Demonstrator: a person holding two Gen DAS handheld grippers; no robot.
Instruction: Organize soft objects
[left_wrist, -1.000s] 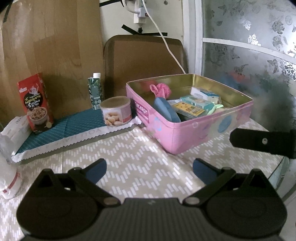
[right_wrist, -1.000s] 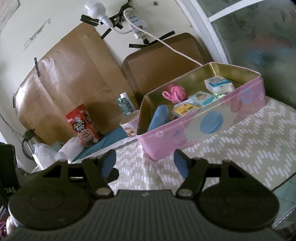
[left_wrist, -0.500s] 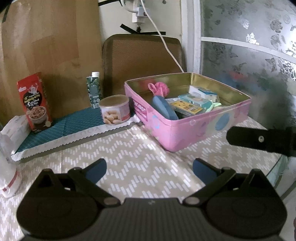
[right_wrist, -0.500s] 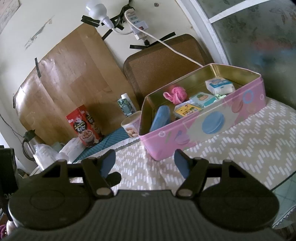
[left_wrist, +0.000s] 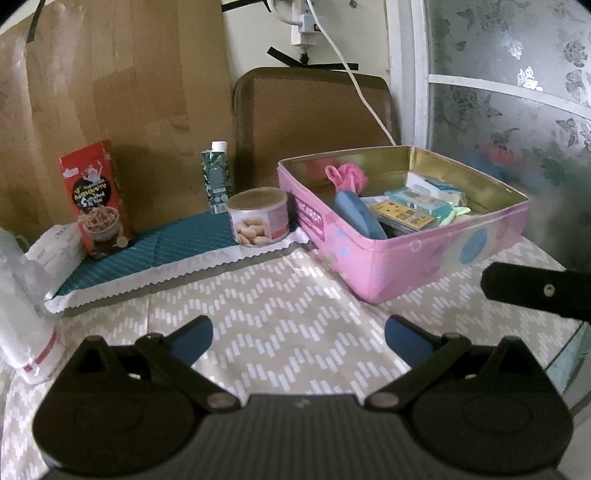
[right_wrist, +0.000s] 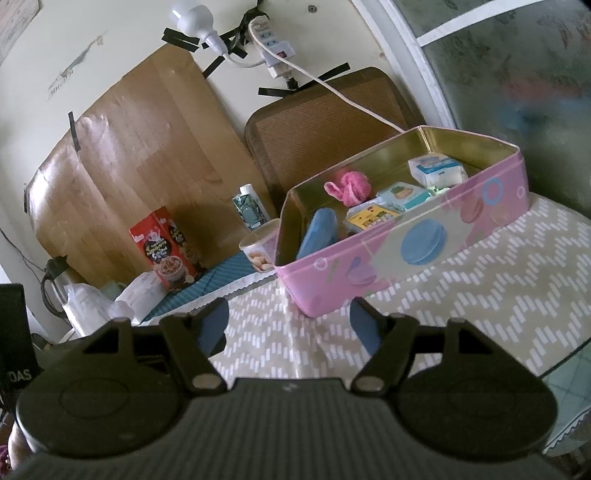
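Observation:
A pink tin box (left_wrist: 413, 266) stands on the table at the right, also in the right wrist view (right_wrist: 424, 254). Inside it lie a pink fluffy ball (left_wrist: 351, 177) (right_wrist: 352, 184), a blue oval pad (left_wrist: 354, 214) (right_wrist: 319, 232), and several small packs (left_wrist: 417, 206) (right_wrist: 436, 171). My left gripper (left_wrist: 297, 338) is open and empty, well short of the box. My right gripper (right_wrist: 290, 321) is open and empty above the table in front of the box. Part of the right gripper (left_wrist: 535, 291) shows as a black bar in the left wrist view.
A nut can (left_wrist: 258, 216), a green carton (left_wrist: 218, 177) and a red cereal box (left_wrist: 96, 199) stand on a teal mat (left_wrist: 166, 247) at the back left. A white bottle (left_wrist: 22, 314) stands at the left edge. A brown chair back (left_wrist: 314, 110) is behind the box.
Both grippers have drawn back slightly from the box, which looks a little smaller and lower. Both stay open and empty.

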